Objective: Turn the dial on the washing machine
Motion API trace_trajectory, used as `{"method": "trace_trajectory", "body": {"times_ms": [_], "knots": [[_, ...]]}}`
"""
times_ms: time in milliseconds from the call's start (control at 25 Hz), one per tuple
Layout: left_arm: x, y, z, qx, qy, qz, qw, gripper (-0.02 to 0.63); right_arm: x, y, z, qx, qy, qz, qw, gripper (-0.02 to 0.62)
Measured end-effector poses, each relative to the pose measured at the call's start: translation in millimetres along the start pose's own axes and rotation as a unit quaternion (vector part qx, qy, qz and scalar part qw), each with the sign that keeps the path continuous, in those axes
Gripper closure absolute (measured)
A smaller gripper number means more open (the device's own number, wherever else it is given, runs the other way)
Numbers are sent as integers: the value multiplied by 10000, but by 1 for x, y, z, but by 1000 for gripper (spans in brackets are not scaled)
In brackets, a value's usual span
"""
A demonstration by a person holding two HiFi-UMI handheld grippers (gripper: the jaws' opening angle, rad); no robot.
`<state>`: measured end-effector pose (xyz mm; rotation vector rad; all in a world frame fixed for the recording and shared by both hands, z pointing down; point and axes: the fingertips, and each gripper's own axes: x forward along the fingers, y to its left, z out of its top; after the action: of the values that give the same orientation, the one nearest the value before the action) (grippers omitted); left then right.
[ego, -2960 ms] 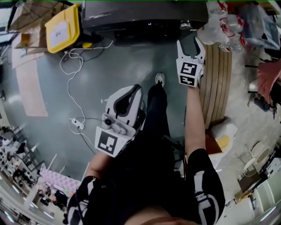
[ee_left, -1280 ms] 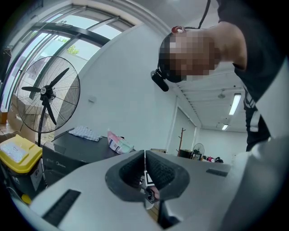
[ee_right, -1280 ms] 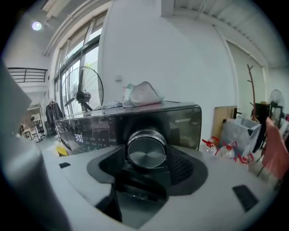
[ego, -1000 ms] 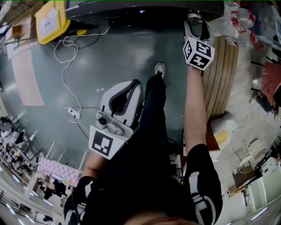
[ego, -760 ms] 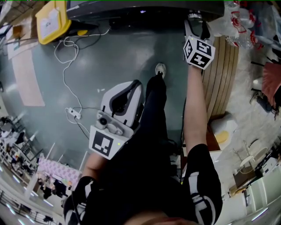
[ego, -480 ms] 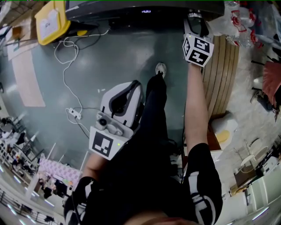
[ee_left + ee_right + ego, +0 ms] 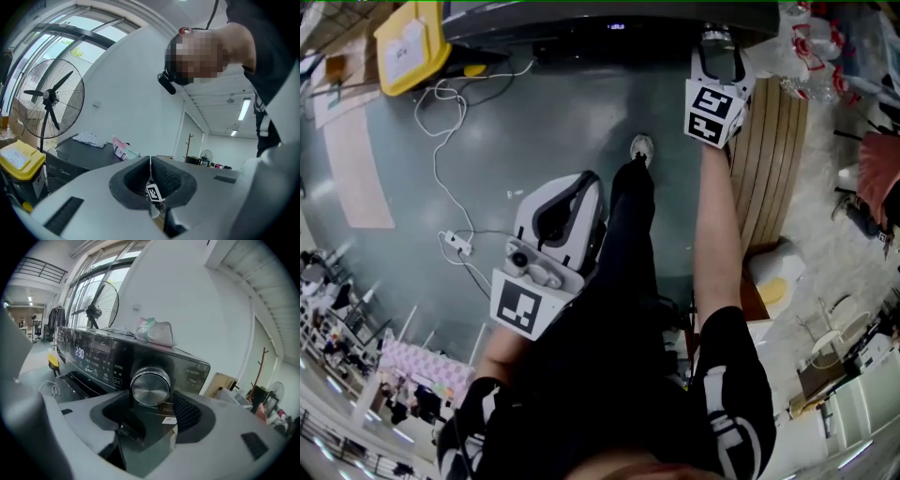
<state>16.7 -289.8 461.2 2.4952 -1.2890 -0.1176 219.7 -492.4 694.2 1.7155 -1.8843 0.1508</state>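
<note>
Now the right gripper (image 7: 151, 406) is opening, dial (image 7: 150, 386) between its jaws; left gripper (image 7: 150, 163) closed, empty

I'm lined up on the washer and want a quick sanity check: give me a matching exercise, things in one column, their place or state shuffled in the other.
Things
1. round silver metal dial
2. yellow-lidded plastic bin
3. left gripper
4. black standing fan

Places or states
A. jaws shut, nothing between them
B. on the dark control panel of the washing machine
C. by the tall windows
D. beside the machine, to the person's left

Pairs: 1-B, 2-D, 3-A, 4-C

The right gripper has its jaws opening, with the dial at their tips and the pads not pressing it.
</note>
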Motion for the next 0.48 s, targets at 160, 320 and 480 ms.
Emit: {"method": "trace_trajectory", "body": {"times_ms": [160,320,480], "knots": [[-24,-8,18,43,-202,-52,9998,577,-39,10,-3,407,100,169,9990,290],[-44,-22,35,88,-331,-70,9994,578,-95,13,-5,1045,126,429,9935,390],[-111,-43,85,236,-453,-122,9986,578,-207,38,42,1235,-104,596,9905,495]]}}
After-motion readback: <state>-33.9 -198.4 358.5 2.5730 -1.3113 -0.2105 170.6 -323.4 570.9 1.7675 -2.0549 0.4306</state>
